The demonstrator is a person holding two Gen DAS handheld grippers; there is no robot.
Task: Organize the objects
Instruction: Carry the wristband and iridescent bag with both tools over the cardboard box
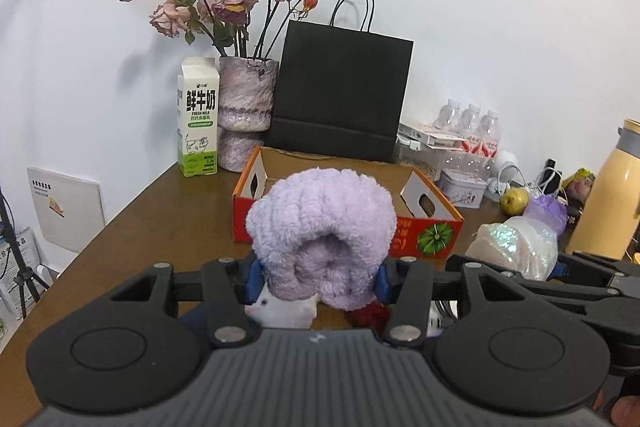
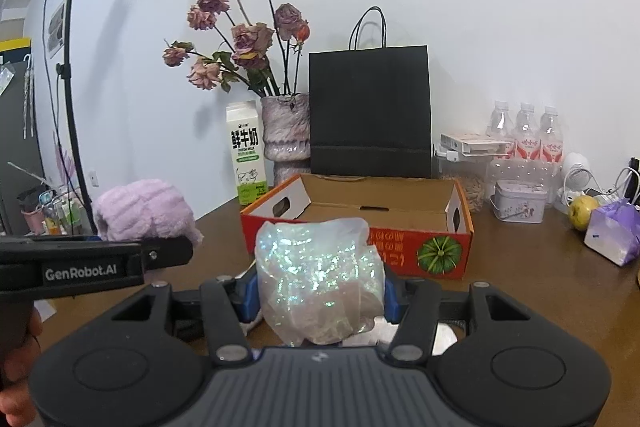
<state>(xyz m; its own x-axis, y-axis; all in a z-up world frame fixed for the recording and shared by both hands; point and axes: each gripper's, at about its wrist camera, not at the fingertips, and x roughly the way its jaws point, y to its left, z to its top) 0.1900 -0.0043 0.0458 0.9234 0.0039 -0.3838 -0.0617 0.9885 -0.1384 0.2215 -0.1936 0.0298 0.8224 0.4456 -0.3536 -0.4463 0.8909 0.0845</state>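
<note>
While both your grippers are loaded, nothing has yet gone into the cardboard box [image 2: 460, 223], whose visible floor looks bare, though its near part is hidden behind what you carry. Your left gripper [image 1: 318, 277] is clamped on a fluffy lilac bundle [image 1: 320, 223], its blue pads pressing in from either side, and your right gripper [image 2: 316, 297] grips a glittery wrapped packet [image 2: 316, 267] the same way. Both loads hang above the brown table [image 1: 160, 219], on the near side of the box, so neither is placed.

Judging by that, you are at the carrying stage of this round: two items picked, none delivered. The box, standing just in front of the black paper bag [image 2: 370, 115], looks the likely destination, though the task sentence does not say so.

Plenty may remain. On the right side of the table you can see a yellow-green fruit [image 2: 582, 213], a purple-wrapped parcel [image 2: 612, 235] and a small tin [image 2: 518, 201]. Beneath your left gripper something white [image 1: 282, 311] and something dark red [image 1: 368, 315] lie on the near table, partly hidden. Whether the milk carton [image 1: 198, 115] and vase [image 1: 248, 99] at the far left count as things to sort, you cannot tell from here.
</note>
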